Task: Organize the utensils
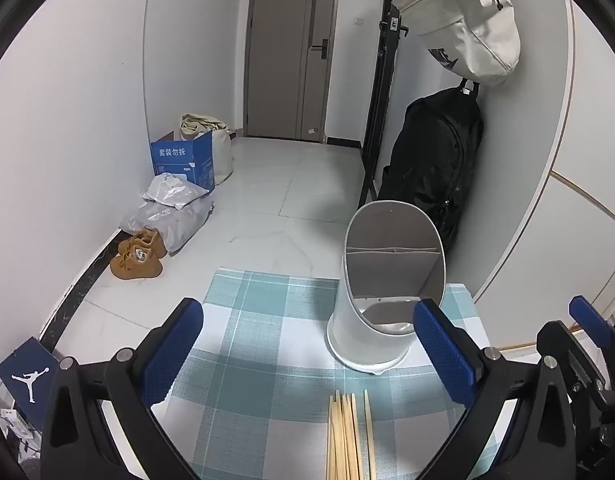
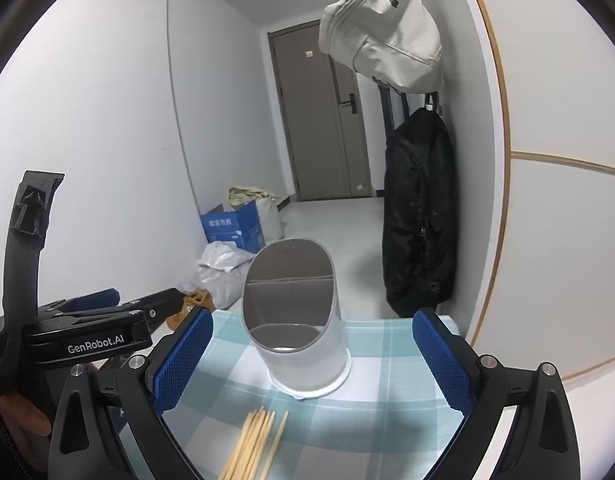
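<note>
Only the left wrist view shows the brown shoes (image 1: 137, 258). Chopsticks (image 1: 349, 436) lie between left gripper (image 1: 307, 354) fingers — both grippers, including right gripper (image 2: 311, 360), fully spread, empty.

black backpack (image 1: 431, 160); beige bag (image 1: 467, 24), tan boots (image 1: 137, 258)

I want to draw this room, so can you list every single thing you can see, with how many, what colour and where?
chopsticks: several, pale wood, on the cloth, nearest
utensil holder: one, white, upright on the cloth beyond them
tablecloth: one, teal check, on the table
backpack: one, black, hanging right
bag: one, cream, above it
box: one, blue, by left wall
boots: two, tan, on the floor
door: one, grey, far end
left tongs: open, empty
right tongs: open, empty
</note>
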A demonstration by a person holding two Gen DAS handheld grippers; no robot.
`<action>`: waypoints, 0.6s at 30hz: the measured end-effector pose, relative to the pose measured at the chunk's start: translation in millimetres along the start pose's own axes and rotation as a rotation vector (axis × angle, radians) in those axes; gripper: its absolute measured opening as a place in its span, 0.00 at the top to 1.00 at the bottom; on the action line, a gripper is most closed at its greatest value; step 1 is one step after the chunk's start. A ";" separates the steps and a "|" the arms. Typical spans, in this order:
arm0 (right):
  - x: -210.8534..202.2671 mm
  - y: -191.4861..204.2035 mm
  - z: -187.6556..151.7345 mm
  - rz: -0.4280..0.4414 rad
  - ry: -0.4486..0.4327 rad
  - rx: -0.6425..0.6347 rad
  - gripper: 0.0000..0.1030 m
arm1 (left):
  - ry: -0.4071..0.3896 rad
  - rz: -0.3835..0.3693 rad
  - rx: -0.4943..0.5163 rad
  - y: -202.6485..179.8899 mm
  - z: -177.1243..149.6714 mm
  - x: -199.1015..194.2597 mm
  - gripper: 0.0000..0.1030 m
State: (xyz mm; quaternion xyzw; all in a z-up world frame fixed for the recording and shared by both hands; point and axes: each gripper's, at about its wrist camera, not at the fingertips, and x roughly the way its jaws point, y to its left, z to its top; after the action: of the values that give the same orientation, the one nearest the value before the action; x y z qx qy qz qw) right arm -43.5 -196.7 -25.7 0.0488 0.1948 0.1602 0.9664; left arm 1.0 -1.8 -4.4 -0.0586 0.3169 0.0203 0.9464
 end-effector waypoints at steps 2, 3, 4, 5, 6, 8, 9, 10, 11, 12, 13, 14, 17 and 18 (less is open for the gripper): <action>-0.6 0.7 0.4 0.005 -0.002 -0.001 0.02 | -0.003 0.001 0.002 -0.1 0.6 -0.8 0.01; -0.8 0.9 0.2 0.006 -0.003 -0.003 0.02 | -0.005 0.001 0.002 -0.3 0.7 -1.0 0.01; -1.4 1.3 0.1 0.004 -0.004 -0.005 0.02 | -0.007 0.004 0.002 -0.3 0.3 -1.5 0.01; -1.6 1.7 0.0 0.001 -0.005 -0.007 0.02 | -0.008 0.007 0.001 0.1 0.3 -1.4 0.01; -2.3 2.2 0.2 -0.001 -0.006 -0.007 0.02 | -0.007 0.006 0.000 0.3 -0.8 -1.4 0.01; -2.3 2.0 0.6 0.001 -0.005 -0.007 0.02 | -0.006 0.004 -0.002 0.8 -1.3 -1.5 0.01; -2.6 2.7 0.2 -0.004 -0.008 -0.009 0.02 | -0.007 0.005 -0.001 0.7 -1.5 -1.7 0.01; -2.9 2.8 0.5 -0.007 -0.010 -0.010 0.02 | -0.007 0.006 0.002 0.4 -1.6 -1.8 0.01; -2.9 2.9 0.7 -0.008 -0.010 -0.011 0.02 | -0.007 0.005 0.004 0.4 -1.6 -1.9 0.01; -2.8 3.3 0.8 -0.010 -0.010 -0.011 0.02 | -0.007 0.004 0.003 -0.1 -1.7 -2.3 0.01; -2.6 3.2 0.8 -0.012 -0.009 -0.010 0.02 | -0.008 0.005 0.003 0.1 -1.9 -2.5 0.01; -2.4 3.1 0.8 -0.012 -0.009 -0.010 0.02 | -0.008 0.005 0.004 0.0 -1.5 -2.5 0.01; -2.8 3.4 0.2 -0.014 -0.010 -0.012 0.02 | -0.011 0.007 0.005 -0.3 -1.1 -2.8 0.01; -2.9 3.1 0.1 -0.013 -0.013 -0.012 0.02 | -0.011 0.008 0.005 -0.4 -0.8 -2.7 0.01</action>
State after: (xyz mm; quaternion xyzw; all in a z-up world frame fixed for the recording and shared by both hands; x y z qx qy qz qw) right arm -46.9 -194.7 -24.1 0.0427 0.1878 0.1550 0.9690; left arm -1.6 -2.3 -3.3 -0.0548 0.3120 0.0237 0.9482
